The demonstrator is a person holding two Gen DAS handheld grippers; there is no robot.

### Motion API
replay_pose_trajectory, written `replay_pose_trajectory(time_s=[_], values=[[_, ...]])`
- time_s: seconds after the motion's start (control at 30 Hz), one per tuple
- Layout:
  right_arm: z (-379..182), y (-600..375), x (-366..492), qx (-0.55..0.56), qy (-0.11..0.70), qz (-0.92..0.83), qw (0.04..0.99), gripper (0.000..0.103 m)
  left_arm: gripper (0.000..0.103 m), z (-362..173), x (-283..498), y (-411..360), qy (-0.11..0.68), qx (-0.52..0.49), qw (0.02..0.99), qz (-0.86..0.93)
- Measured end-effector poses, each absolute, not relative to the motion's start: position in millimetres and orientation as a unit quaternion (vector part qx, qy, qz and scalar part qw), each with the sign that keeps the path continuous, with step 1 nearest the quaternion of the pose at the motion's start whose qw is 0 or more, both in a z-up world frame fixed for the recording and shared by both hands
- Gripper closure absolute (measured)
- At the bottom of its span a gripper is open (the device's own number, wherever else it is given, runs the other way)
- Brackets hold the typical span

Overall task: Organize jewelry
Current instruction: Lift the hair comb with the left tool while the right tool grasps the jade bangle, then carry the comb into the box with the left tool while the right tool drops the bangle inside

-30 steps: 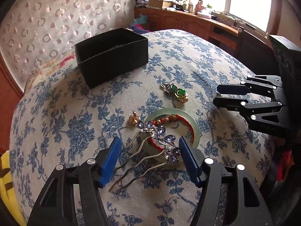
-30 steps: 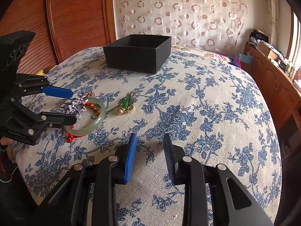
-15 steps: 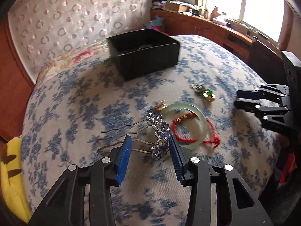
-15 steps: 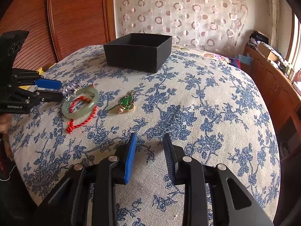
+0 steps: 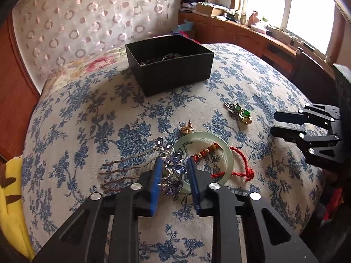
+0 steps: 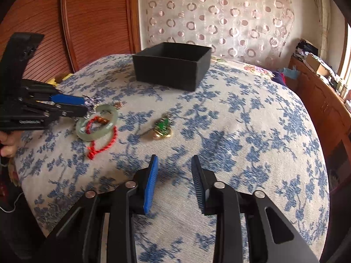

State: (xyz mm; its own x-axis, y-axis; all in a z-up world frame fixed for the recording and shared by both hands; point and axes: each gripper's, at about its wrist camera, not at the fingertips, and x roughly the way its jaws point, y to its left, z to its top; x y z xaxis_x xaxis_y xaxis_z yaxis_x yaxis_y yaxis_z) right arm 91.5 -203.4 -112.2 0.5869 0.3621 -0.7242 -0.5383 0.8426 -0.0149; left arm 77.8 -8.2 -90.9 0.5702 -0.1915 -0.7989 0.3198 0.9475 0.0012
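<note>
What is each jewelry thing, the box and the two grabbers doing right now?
Left gripper: jaws just closing around the hair comb's jeweled top.
Hair comb: lying on the bedspread, partly over the bangle.
Jade bangle: lying flat.
Red cord bracelet: draped across the bangle.
Green brooch: lying loose, untouched.
Black box: open, beads inside.
Right gripper: open, empty.

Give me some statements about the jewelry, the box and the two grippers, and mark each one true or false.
1. The left gripper has the jewelled hair comb between its pads. True; its jaws have just been closing.
2. The right gripper holds the green pendant. False: it holds nothing.
3. The black box is empty. False: beads lie inside.
4. A red cord crosses the jade bangle. True.
</note>
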Motion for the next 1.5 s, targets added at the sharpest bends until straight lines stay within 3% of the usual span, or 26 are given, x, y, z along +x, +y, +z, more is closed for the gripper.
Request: replay_pose_trajectory(time_s=[0.53, 0.63, 0.87, 1.2, 1.5], values=[[-95.0, -144.2, 106.1, -0.117, 0.379, 0.318, 0.861, 0.066, 0.083, -76.6, 65.8, 13.0, 0.413, 0.033, 0.901, -0.131], [-97.5, -129.8, 112.8, -0.114, 0.389, 0.333, 0.851, 0.079, 0.083, -68.9, 62.7, 19.7, 0.401, 0.025, 0.907, -0.124], [-103.9, -106.0, 128.4, -0.114, 0.411, 0.347, 0.835, 0.091, 0.083, -61.0, 61.8, 29.6, 0.389, 0.018, 0.914, -0.113], [-109.3, -97.3, 130.1, -0.134, 0.417, 0.348, 0.829, 0.094, 0.083, -51.7, 61.1, 31.5, 0.378, 0.018, 0.919, -0.108], [-57.3, -132.8, 127.9, -0.116, 0.346, 0.342, 0.866, 0.094, 0.083, -32.7, 73.8, 22.6, 0.358, 0.02, 0.926, -0.115]])
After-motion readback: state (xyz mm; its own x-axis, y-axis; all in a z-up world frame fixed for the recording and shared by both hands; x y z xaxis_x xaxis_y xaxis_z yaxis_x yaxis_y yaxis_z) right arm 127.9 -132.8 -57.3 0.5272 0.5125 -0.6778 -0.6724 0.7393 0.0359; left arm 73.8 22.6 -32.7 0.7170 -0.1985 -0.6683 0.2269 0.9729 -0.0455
